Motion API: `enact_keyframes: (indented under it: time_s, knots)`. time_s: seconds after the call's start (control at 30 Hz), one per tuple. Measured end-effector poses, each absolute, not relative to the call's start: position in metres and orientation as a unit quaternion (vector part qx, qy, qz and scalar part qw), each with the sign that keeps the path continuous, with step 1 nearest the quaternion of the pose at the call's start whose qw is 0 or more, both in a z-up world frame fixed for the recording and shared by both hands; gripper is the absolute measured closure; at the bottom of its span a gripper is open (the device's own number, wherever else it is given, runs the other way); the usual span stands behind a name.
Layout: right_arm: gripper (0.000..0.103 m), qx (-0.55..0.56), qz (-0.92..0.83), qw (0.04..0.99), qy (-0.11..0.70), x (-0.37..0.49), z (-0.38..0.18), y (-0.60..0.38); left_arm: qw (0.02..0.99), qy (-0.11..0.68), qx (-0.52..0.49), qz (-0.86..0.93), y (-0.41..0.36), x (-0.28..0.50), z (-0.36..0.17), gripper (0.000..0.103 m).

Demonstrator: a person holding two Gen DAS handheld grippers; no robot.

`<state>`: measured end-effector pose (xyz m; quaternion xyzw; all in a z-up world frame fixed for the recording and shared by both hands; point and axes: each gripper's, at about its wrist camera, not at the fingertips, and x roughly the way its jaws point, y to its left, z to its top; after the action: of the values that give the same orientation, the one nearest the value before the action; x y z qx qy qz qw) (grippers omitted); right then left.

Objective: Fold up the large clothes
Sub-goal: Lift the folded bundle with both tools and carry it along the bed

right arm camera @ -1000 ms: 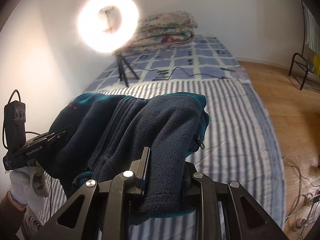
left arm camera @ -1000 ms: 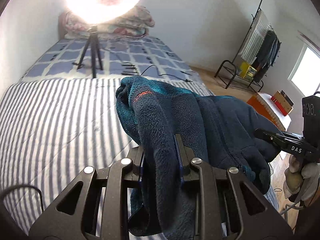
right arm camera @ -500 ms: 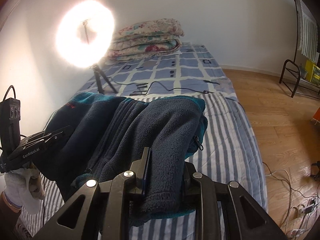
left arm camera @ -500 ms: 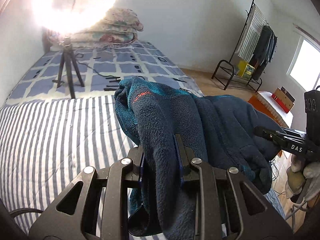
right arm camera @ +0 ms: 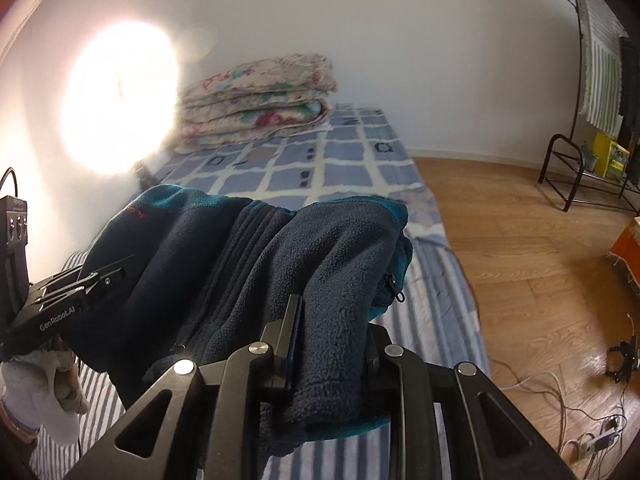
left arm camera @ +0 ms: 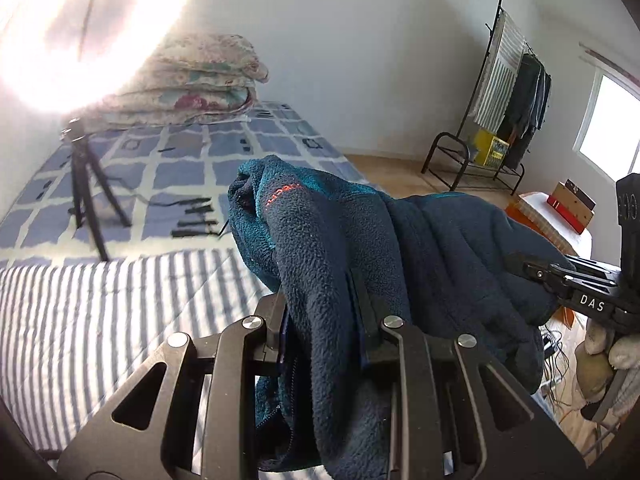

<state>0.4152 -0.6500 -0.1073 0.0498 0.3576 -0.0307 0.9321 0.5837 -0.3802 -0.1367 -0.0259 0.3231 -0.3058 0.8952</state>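
You carry the bunched fleece jacket clenched in both jaws; next, lay it flat on the bed.

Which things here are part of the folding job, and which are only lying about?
Part of the job:
- dark blue fleece jacket
- left gripper, shut on it
- right gripper, shut on it
- striped bed sheet

Only lying about:
- folded floral quilt
- ring light tripod
- clothes rack
- floor cables

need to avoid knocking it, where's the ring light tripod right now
In the left wrist view the tripod stands at far left on the checked bedspread, under the ring light, in front of the folded quilts.
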Motion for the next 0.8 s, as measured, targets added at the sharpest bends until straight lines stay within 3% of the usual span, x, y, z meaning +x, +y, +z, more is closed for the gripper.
enact_keyframes:
  time_s: [0.57,0.8]
  knots:
    - [0.085,0.026,-0.090,0.917,0.388,0.481,-0.164,-0.735,0.884,0.343,0.000,-0.317,-0.490,0.621,-0.204,0.080]
    - [0.084,0.073,-0.123,0.900,0.412,0.487,-0.205,-0.774,0.877,0.373,-0.008,-0.304,-0.477,0.634,-0.226,0.080]
